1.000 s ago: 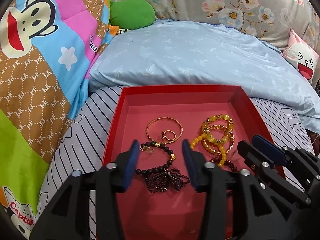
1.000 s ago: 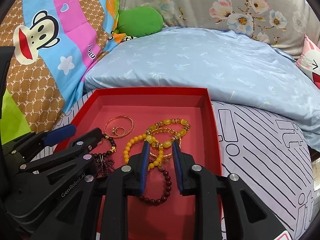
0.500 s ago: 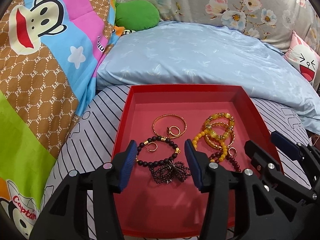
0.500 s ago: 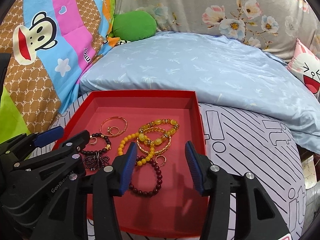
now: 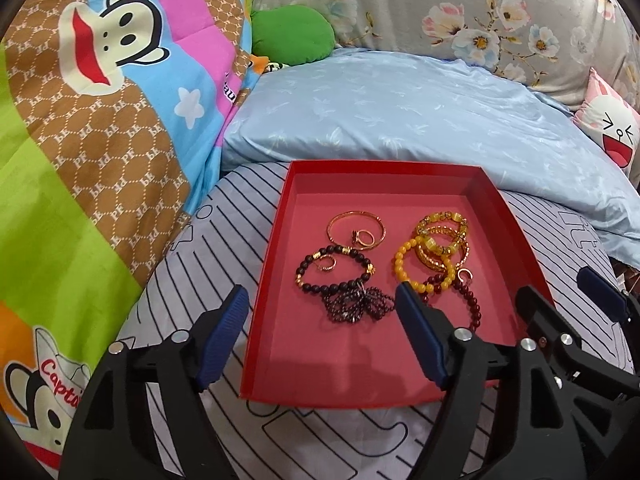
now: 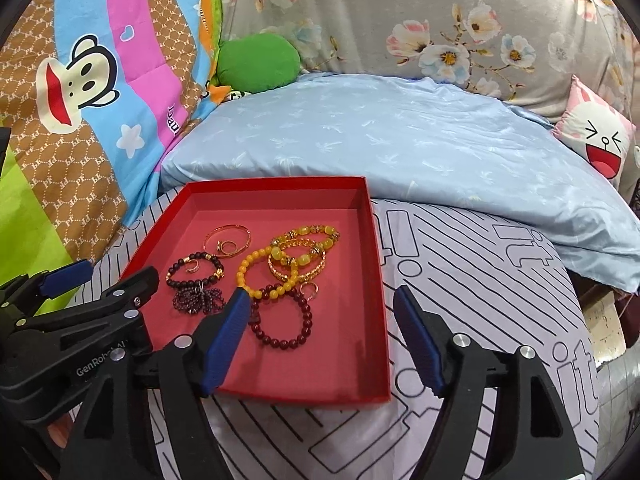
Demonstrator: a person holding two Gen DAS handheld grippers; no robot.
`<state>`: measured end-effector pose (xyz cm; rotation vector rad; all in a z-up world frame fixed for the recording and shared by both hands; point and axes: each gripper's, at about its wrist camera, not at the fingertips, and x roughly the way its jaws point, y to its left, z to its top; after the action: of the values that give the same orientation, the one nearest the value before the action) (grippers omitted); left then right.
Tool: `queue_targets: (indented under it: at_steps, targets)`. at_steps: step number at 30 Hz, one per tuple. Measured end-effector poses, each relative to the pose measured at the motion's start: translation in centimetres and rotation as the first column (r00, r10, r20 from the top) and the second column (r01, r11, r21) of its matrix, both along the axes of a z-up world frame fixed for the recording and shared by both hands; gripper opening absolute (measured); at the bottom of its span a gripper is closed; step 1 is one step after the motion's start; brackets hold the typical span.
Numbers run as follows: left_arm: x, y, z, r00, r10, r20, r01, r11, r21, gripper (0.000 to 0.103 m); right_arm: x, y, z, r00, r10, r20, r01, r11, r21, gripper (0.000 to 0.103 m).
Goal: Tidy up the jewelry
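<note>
A red tray [image 5: 508, 216] [image 6: 382, 280] lies on a striped cushion and holds the jewelry. In it are a gold bangle [image 5: 340, 217] with a ring [image 5: 363, 237], a dark bead bracelet [image 5: 308, 284], a purple bead cluster [image 5: 352, 304], yellow bead bracelets [image 5: 436, 240] [image 6: 296, 256], a dark red bead bracelet [image 6: 288, 340] and a small ring [image 6: 309, 290]. My left gripper [image 5: 320, 312] is open and empty above the tray's near left. My right gripper [image 6: 320, 316] is open and empty above the tray's near right.
A light blue pillow [image 5: 400, 112] lies behind the tray. A monkey-print quilt [image 5: 100, 100] rises on the left, with a green plush [image 5: 292, 34] at the back. A pink cartoon cushion [image 6: 600, 144] is at the far right. The striped cushion [image 6: 500, 264] drops off at the right.
Both grippers have pulled back and up from the tray and opened wider. The right gripper, nearly shut a second ago, is now wide open. The jewelry has not moved.
</note>
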<state>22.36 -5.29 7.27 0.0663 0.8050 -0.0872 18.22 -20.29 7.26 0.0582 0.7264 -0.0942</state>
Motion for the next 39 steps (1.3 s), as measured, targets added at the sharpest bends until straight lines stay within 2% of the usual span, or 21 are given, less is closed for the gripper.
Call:
queue_targets:
  at_steps: [8, 10, 15, 22, 26, 31, 39]
  targets:
    - [-2.9, 1.0, 0.1, 0.999, 0.035, 0.004, -0.035, 0.999, 0.005, 0.090, -3.3, 0.2, 0.2, 1.000, -0.008, 0.022, 0.008, 1.000, -0.005, 0.084]
    - [-3.6, 1.3, -0.1, 0.999, 0.042, 0.000, -0.042, 0.999, 0.002, 0.092, -4.0, 0.4, 0.1, 1.000, 0.004, 0.019, -0.004, 1.000, -0.009, 0.084]
    - [-5.0, 1.6, -0.6, 0.999, 0.049, -0.003, -0.049, 0.999, 0.008, 0.092, -5.4, 0.8, -0.4, 1.000, 0.013, 0.007, -0.013, 1.000, -0.021, 0.084]
    - [-6.5, 2.1, -1.3, 0.998, 0.054, -0.013, -0.054, 0.999, -0.001, 0.093, -6.6, 0.9, -1.2, 1.000, -0.012, -0.019, 0.013, 1.000, 0.017, 0.085]
    - [-7.0, 2.5, -1.6, 0.998, 0.062, -0.016, -0.062, 0.998, -0.005, 0.094, -7.1, 0.9, -1.5, 0.999, -0.031, -0.018, 0.031, 0.999, 0.033, 0.091]
    - [-7.5, 3.0, -1.9, 0.997, 0.075, -0.025, -0.075, 0.997, -0.026, 0.094, -7.4, 1.2, -1.7, 0.999, -0.033, -0.022, 0.034, 0.999, 0.030, 0.091]
    - [-7.9, 3.3, -2.4, 0.997, 0.074, -0.031, -0.075, 0.997, -0.017, 0.094, -7.9, 1.5, -2.3, 1.000, -0.015, -0.026, 0.016, 0.999, 0.038, 0.091]
